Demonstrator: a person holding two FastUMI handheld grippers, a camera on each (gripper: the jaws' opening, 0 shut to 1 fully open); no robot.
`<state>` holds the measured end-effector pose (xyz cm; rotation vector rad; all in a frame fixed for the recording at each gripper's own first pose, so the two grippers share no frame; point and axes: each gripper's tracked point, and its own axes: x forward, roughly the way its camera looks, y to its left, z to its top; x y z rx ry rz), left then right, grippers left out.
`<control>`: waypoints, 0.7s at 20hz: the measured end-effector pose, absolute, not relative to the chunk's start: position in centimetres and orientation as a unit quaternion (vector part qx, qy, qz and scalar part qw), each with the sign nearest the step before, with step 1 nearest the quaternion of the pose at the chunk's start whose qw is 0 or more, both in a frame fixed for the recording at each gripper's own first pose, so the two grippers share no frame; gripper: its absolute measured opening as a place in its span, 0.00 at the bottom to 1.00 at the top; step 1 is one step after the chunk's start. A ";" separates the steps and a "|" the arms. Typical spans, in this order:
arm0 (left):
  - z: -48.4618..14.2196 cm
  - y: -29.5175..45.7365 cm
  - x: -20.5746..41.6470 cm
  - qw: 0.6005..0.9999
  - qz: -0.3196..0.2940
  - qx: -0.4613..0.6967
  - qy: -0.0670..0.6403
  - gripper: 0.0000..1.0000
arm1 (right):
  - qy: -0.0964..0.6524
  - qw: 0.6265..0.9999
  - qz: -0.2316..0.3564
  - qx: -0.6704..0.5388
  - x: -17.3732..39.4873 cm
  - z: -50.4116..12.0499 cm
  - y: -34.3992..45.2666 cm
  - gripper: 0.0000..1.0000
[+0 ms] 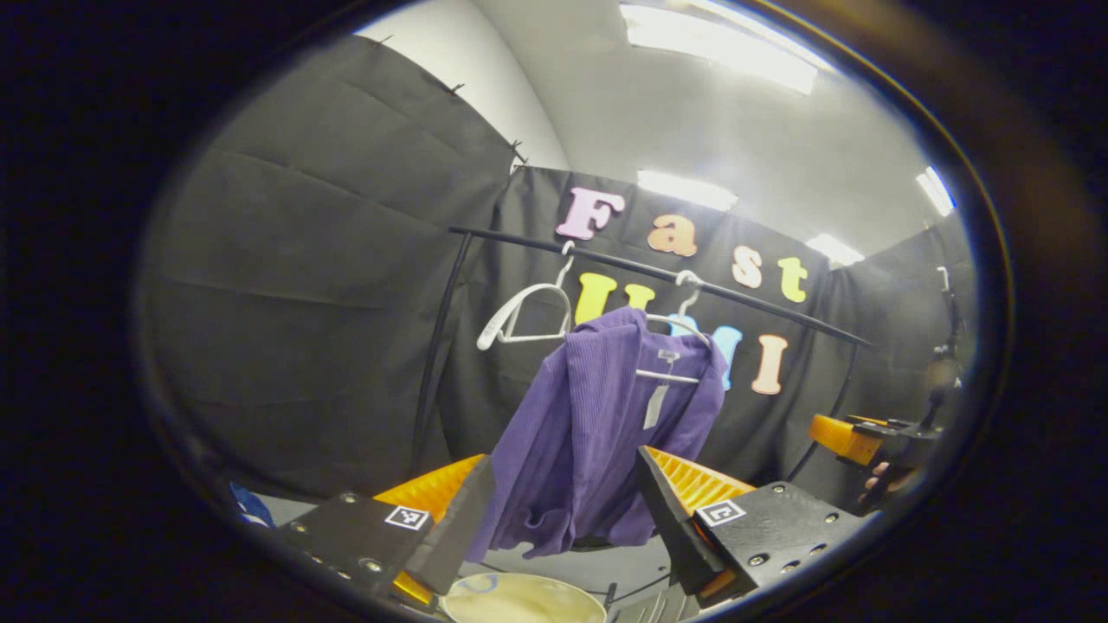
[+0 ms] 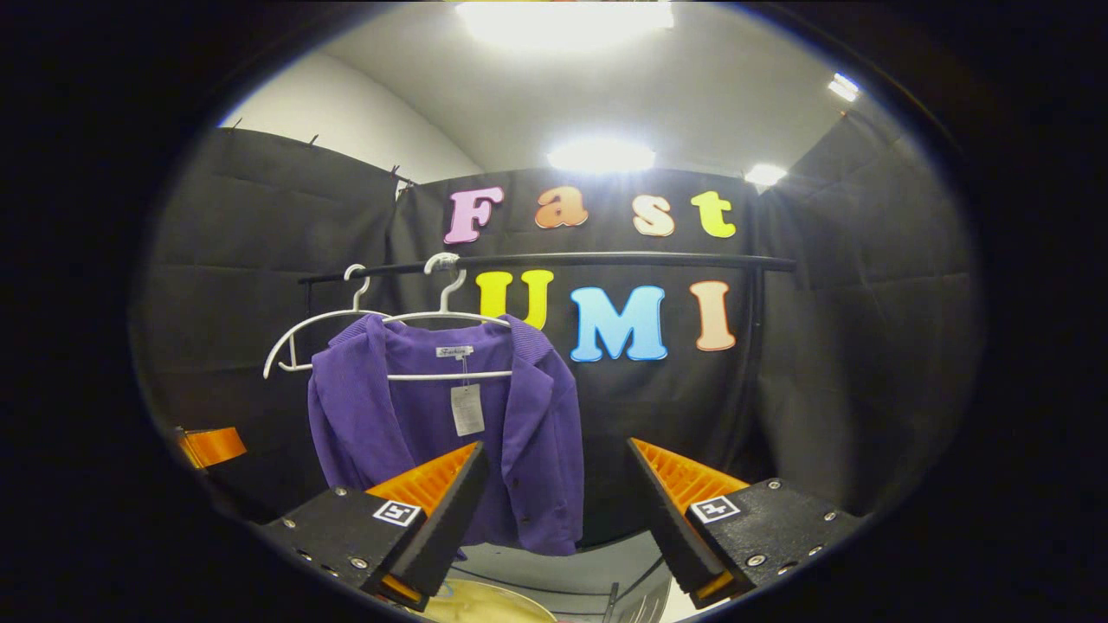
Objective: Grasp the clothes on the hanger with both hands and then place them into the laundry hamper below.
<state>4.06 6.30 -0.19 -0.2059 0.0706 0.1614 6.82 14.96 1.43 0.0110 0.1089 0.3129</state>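
Purple cardigan (image 2: 528, 433) with unreadable neck label and hangtag (image 2: 467, 409); both hand-held grippers (image 1: 563, 510) (image 2: 554, 510) wide apart.

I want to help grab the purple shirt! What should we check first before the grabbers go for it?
1. Left gripper open: ok.
2. Right gripper open: ok.
3. Purple shirt on its white hanger on the rail: ok.
4. Fingers touching the shirt: not ok, both hang short of it.
5. Hamper below the shirt: ok, its rim shows underneath.
6. Buttons undone so it slides off: cannot tell.
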 end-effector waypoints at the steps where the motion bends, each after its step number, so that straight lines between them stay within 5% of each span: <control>1: -0.2 6.4 4.7 0.990 0.091 -0.106 0.036 0.95 | 0.053 0.984 0.169 0.012 7.8 1.6 15.9 0.95; 2: -0.3 6.5 5.0 0.988 0.101 -0.106 0.037 1.00 | 0.057 0.981 0.182 0.016 8.9 1.5 16.8 0.97; 11: 2.0 3.1 12.5 0.991 0.116 -0.070 0.009 0.96 | 0.077 0.960 0.266 0.037 17.3 0.4 22.5 0.96; 14: 1.5 1.9 17.1 0.991 0.115 -0.063 0.015 1.00 | 0.079 0.963 0.253 0.039 20.7 -0.7 22.5 0.96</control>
